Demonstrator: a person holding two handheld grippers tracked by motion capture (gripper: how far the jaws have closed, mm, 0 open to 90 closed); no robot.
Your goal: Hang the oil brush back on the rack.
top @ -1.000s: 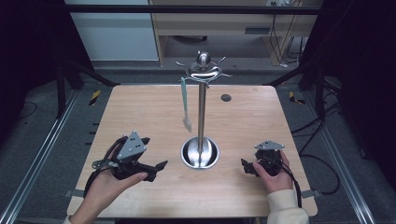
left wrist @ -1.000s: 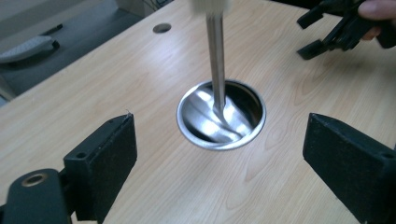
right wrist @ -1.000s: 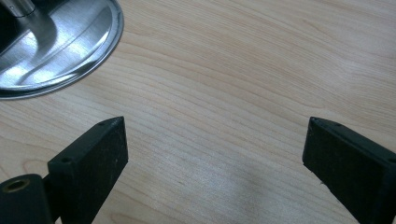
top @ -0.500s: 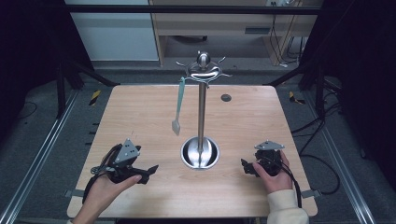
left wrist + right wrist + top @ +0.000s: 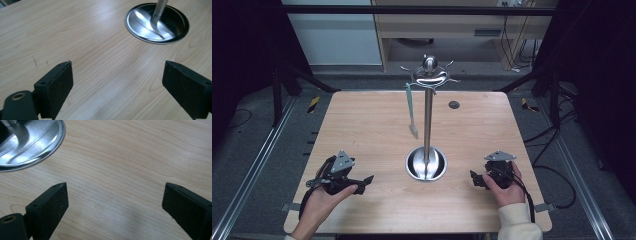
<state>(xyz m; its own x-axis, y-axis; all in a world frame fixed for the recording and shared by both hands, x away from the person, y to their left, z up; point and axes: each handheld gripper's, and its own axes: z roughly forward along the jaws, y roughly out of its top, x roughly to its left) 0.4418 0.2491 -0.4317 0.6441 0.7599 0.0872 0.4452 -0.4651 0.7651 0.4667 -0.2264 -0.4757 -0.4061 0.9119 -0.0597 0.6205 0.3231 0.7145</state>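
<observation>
Fingers of the left gripper [image 5: 117,82] spread wide, nothing between them, just bare table [image 5: 82,37]. Right gripper [image 5: 115,205] same: pads far apart, holding nothing. In the high view the left gripper [image 5: 362,183] rests at the near left of the stand base, hand around it; the right gripper [image 5: 475,180] rests at the near right of the base, also in a hand. Both are apart from the stand.

Stand base [image 5: 426,163] is a shallow shiny metal dish, centre of the table, with a pole [image 5: 428,120] rising from it. Dish looks empty apart from the pole foot; reflections only, as the left gripper view [image 5: 157,23] confirms.

Farther up: a pale green utensil [image 5: 411,107] hangs from a hook on the stand's top ring [image 5: 430,76], left of the pole, tip above the table, not touching it. Other hooks look bare.

Progress judgement: hanging looks done, both grippers parked and empty, nothing loose on the table to pick up. A small dark round spot [image 5: 454,104] sits beyond the base, right of the pole; cannot tell what it is.
</observation>
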